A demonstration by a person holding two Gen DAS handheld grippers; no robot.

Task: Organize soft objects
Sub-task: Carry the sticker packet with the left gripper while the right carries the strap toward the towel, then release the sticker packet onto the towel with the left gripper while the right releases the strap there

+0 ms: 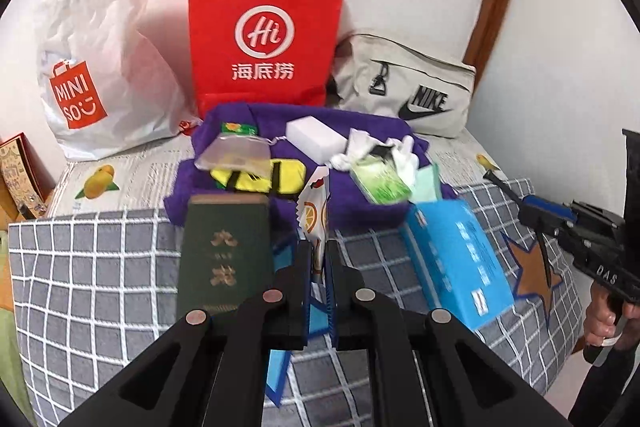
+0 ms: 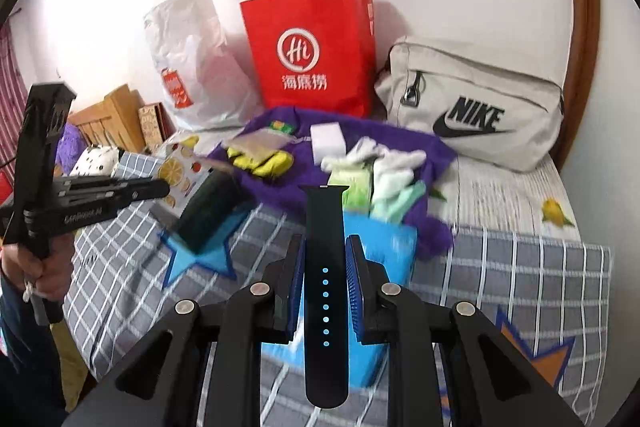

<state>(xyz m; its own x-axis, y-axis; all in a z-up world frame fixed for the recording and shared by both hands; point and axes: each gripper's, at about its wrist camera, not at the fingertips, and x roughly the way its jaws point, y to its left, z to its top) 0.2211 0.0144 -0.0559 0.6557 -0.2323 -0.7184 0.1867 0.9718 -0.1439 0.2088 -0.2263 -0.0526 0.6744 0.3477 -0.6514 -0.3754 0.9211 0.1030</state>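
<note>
At the far left of the bed, only the right wrist view shows a wooden headboard (image 2: 114,115) and a spotted pillow (image 2: 96,159); the white Miniso bag (image 1: 100,67), the red paper bag (image 1: 264,31) and the beige Nike bag (image 1: 412,87) line the wall in both views; before them a purple cloth (image 1: 248,183) carries a yellow pouch (image 1: 260,177), a white block (image 1: 314,137), white socks (image 1: 376,151) and a green packet (image 1: 380,181); a green book (image 1: 224,251) and a blue tissue pack (image 1: 456,259) lie on the grey checked blanket (image 1: 92,275). The left gripper (image 1: 318,263) is clenched on a fruit-print sachet (image 1: 314,211), held upright above the blanket; the right gripper (image 2: 324,259), seen sideways in the left view, pinches a black watch strap (image 2: 325,267) between nearly closed jaws, the strap standing lengthwise along the fingers over the tissue pack.
</note>
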